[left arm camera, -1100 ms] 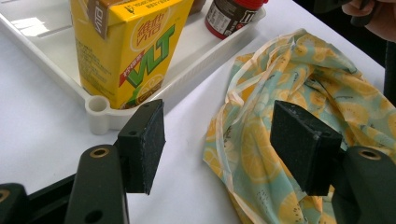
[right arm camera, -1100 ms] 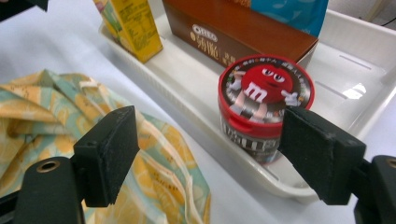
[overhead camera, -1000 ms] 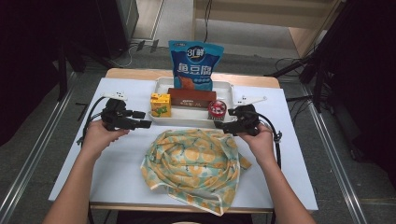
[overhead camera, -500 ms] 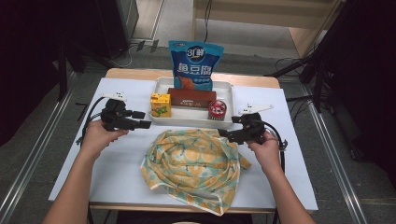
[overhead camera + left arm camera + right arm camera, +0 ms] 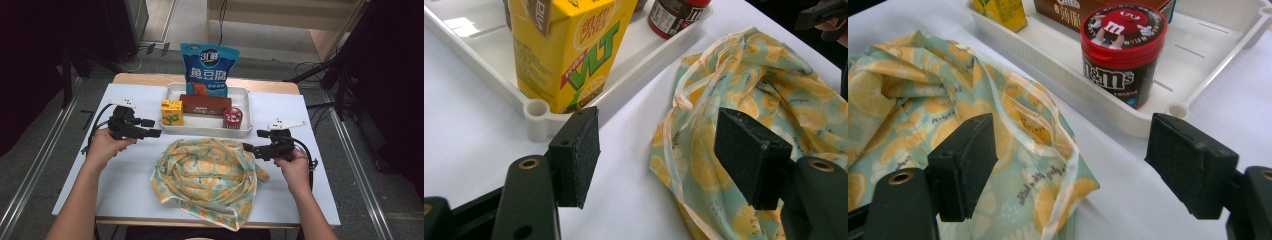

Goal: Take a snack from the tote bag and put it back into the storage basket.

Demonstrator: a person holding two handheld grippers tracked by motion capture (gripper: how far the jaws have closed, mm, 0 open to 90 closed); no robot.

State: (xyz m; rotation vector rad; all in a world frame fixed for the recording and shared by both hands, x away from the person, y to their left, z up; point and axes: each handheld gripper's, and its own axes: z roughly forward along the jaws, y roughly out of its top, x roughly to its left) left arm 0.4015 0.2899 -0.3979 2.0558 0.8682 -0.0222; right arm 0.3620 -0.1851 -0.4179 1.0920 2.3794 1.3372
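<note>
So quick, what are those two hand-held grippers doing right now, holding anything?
Left hand-held gripper: open, holding nothing, beside the juice carton.
Right hand-held gripper: open, holding nothing, over the edge of the lemon-print cloth.

White table (image 5: 320,195); grey floor (image 5: 30,165); wooden shelf (image 5: 280,15) behind.

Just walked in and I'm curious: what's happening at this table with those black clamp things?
A person sits at a white table holding a two-jaw gripper in each hand. Both are open and hold nothing. The right gripper is at the edge of a crumpled lemon-print cloth bag; the left gripper hovers beside a white tray. In the tray stand a yellow drink carton, a brown box, a candy tub and a blue snack bag.
</note>
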